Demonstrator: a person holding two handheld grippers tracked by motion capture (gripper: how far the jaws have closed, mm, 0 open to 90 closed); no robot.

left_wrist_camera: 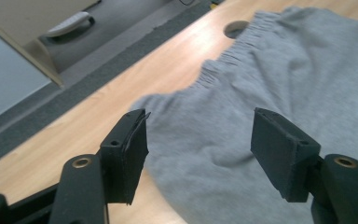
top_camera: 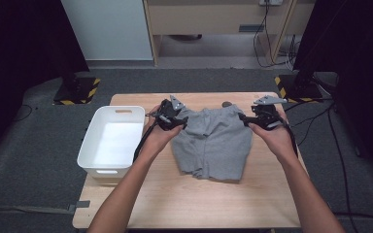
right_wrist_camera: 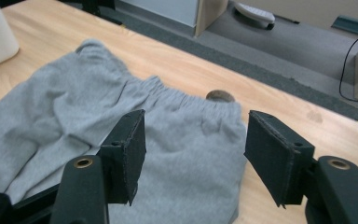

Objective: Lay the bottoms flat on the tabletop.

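This looks like a lab or recording studio set up for filming handling work. A small wooden tabletop [top_camera: 189,194] stands alone on grey carpet [top_camera: 39,145], flanked at the left and right edges of the frame by black curtains [top_camera: 19,39]. Stand bases marked with yellow-and-black hazard tape [top_camera: 77,91] sit at the upper corners. Loose black cables [top_camera: 267,43] trail across the floor near plain wooden furniture [top_camera: 213,19] at the top.

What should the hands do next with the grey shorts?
Probably pull both grippers back off the grey shorts. They lie flat on the table, and the left gripper and right gripper have open jaws with no cloth pinched, so nothing is held.
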